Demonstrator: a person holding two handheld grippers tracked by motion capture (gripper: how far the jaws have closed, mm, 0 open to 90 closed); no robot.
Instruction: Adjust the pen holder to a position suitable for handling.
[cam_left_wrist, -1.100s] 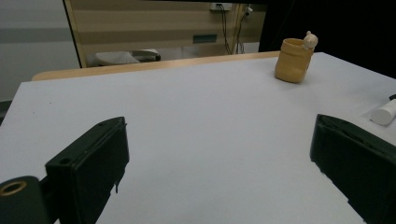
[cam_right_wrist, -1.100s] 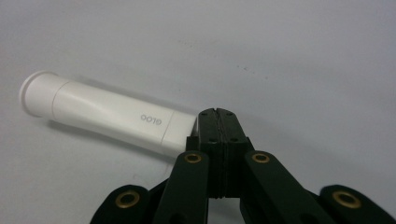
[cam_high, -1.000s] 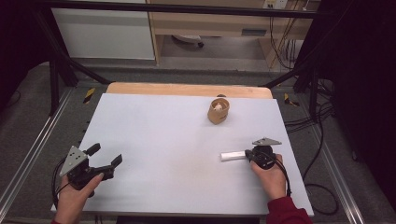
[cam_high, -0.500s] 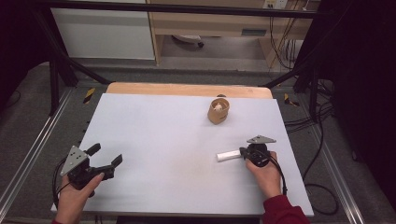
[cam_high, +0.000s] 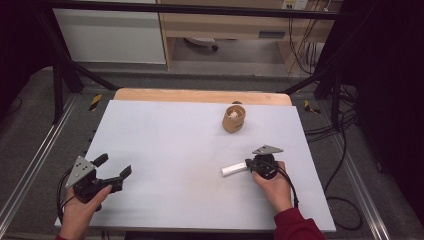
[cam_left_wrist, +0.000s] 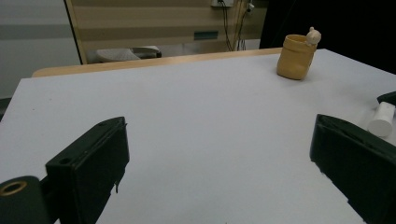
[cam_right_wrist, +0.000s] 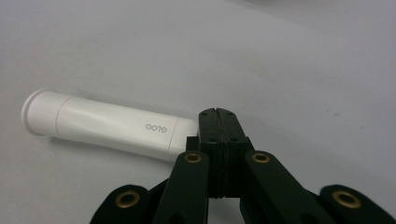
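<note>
One white tube (cam_high: 234, 169) flat on table (cam_high: 170, 145), nearer person than tan cup (cam_high: 233, 119). Long axis level, running leftward from closed right gripper (cam_high: 248, 165), tips touching tube's near end. Left gripper (cam_high: 113, 167) agape, empty, far left of tube.

The left gripper (cam_high: 116, 174) gapes wide (hand low at the table), the right gripper (cam_right_wrist: 217, 113) is closed.

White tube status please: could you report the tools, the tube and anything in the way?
Left tool open, idle. Right tool shut, tip at white tube end; grip unclear. Tube flat on table. Tan cup well clear.
</note>
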